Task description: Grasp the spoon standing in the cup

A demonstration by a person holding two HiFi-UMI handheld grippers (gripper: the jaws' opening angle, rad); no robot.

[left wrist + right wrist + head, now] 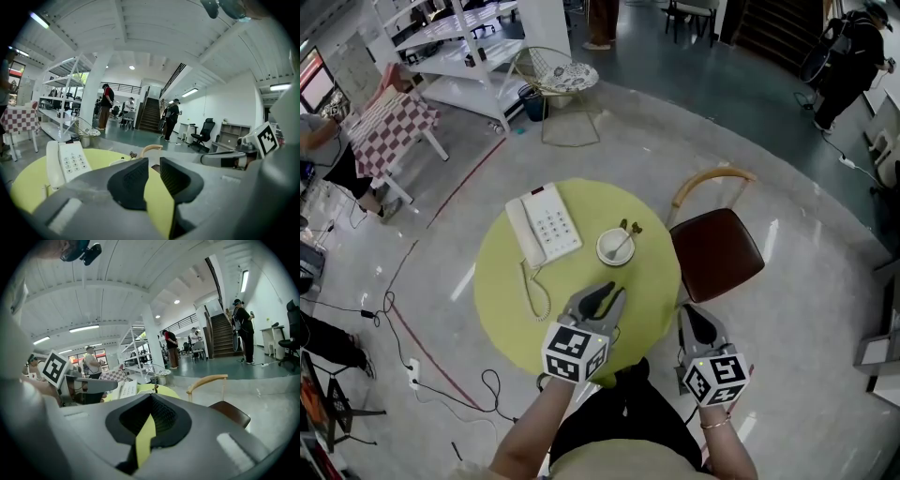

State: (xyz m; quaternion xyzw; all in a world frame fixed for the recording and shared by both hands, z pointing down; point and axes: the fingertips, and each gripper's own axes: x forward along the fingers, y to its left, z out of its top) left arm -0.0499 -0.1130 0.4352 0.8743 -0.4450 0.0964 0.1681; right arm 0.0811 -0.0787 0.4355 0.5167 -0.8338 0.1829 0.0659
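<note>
Two grippers hang at the near side of a round table (502, 300). The left gripper (609, 292) is over the table's near edge. Its jaws stand apart with nothing between them, and they point toward the cup (605, 253). The right gripper (694, 312) is just off the table's near right edge, with its jaws closed together and empty. The cup stands right of the table's centre, well apart from both grippers. The spoon (624, 240) stands in the cup and leans, its handle end over the far right rim. A phone (542, 225) lies left of the cup, its coiled cord running toward the near side. A chair (715, 251) stands at the table's right.
</note>
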